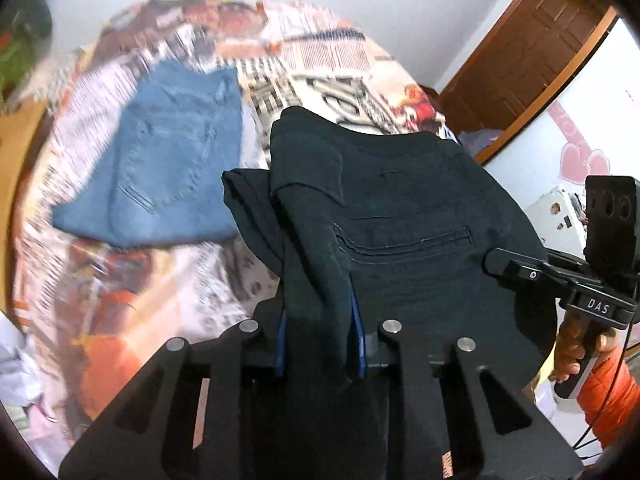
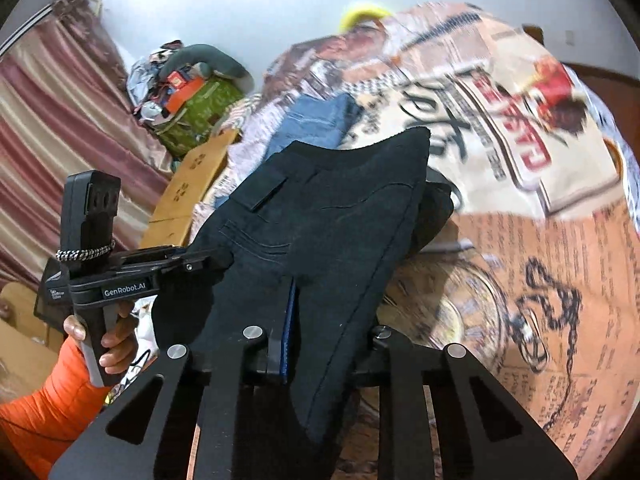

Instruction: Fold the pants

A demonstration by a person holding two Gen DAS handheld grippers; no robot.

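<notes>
Between the left gripper's (image 1: 320, 344) closed jaws hangs black pants (image 1: 400, 208) fabric; beside it, the right gripper (image 2: 320, 344) pinches them too.

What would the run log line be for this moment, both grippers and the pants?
left gripper: shut on black pants | right gripper: shut on black pants | blue jeans: folded on bedspread
</notes>
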